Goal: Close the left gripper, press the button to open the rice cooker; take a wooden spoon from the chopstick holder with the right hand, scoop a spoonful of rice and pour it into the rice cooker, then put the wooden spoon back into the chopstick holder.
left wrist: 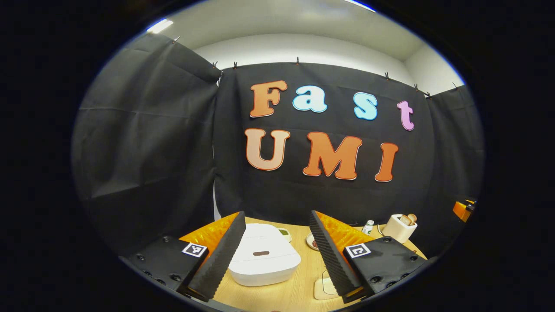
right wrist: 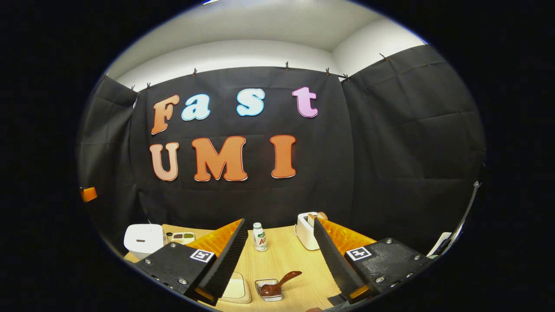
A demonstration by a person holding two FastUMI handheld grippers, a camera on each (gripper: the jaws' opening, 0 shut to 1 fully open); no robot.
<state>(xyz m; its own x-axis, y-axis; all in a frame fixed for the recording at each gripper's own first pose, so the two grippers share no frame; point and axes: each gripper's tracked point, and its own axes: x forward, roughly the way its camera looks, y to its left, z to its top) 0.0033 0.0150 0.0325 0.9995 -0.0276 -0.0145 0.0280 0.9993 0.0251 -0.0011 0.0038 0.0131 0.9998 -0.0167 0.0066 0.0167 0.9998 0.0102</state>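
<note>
rice cooker (left wrist: 263,255) white, lid shut, flat on the wooden table (left wrist: 299,290) between your left gripper (left wrist: 273,255) fingers, spread wide and level above it, wooden spoon (right wrist: 277,284) lying in a small tray, handle pointing up-right, between your right gripper (right wrist: 279,260) fingers, also spread, chopstick holder (right wrist: 305,232) beyond.

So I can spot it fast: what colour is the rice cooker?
White, with a small dark button on its lid; the rice cooker shows best in the left gripper view.
</note>
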